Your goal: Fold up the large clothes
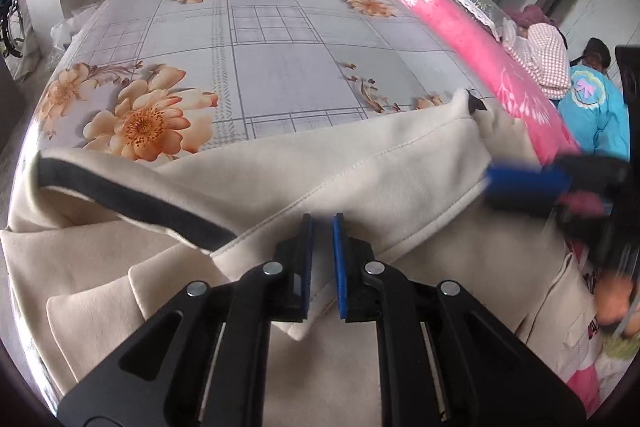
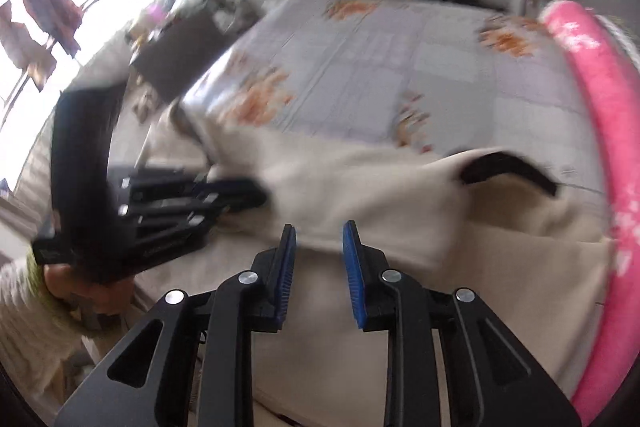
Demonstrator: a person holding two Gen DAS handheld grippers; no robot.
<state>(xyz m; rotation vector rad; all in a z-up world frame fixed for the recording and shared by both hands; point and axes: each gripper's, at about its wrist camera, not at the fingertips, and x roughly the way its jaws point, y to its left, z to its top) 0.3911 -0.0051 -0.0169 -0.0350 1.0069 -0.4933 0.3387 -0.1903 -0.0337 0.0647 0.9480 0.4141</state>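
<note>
Left wrist: garment (image 1: 360, 163) under hand-held gripper (image 1: 322, 227)

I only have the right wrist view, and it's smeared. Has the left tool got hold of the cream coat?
Observer: Yes, the left tool has a fold of the cream coat between its nearly closed pads.
Operator: Anything beyond the pink blanket?
Observer: Someone in a blue top sits just past the pink blanket.
Operator: Is there dark trim near the left tool too?
Observer: Yes, a long dark band runs along the coat, left of that tool.
</note>
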